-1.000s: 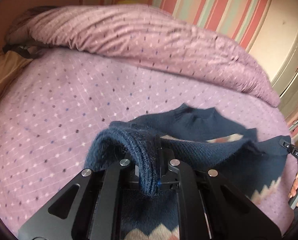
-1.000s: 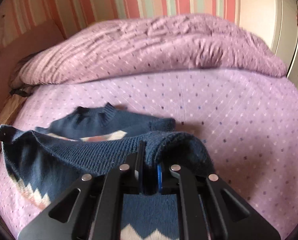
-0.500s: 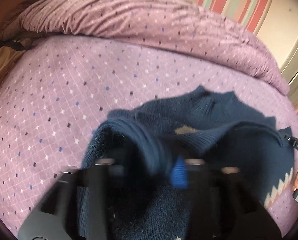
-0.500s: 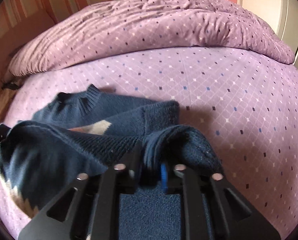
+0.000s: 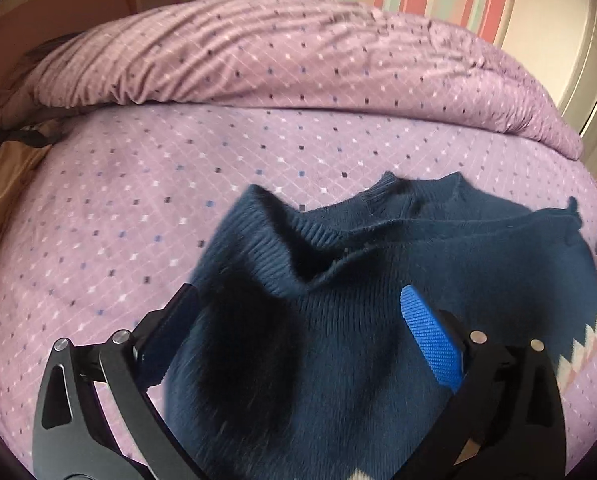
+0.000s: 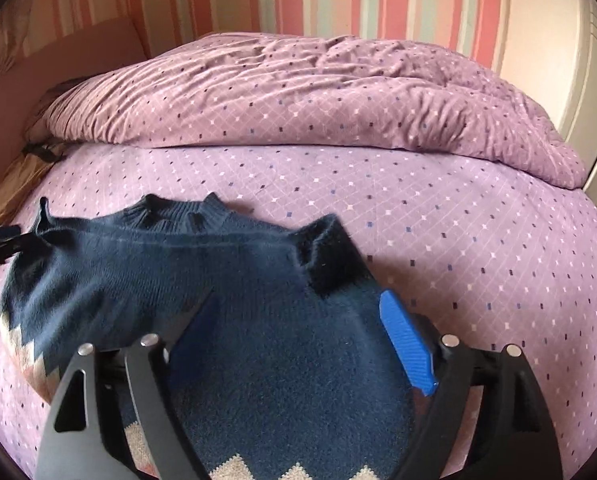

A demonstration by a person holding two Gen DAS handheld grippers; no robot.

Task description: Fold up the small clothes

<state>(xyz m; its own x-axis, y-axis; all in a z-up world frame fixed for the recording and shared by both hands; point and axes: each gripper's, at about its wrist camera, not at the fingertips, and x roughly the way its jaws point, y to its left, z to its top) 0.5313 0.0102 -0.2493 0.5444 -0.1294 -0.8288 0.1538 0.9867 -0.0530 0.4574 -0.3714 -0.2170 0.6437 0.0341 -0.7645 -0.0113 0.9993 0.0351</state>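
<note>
Close up, the left gripper (image 5: 298, 320) has its jaws spread wide and holds nothing. The right gripper (image 6: 298, 320) is the same, jaws wide apart and empty. The blue sweater (image 5: 378, 320) lies on the bed (image 5: 138, 200) right under both, with its bottom part folded up over the top. Its neck (image 6: 178, 210) points to the far side.

The fluffy wool could catch on a jaw if it lifts off carelessly, and that would pull the fold open. The folded edge looks bumpy, so it may slip.

Farther away the bed has lots of flat room. The heaped blanket (image 6: 298, 92) sits well beyond.
</note>
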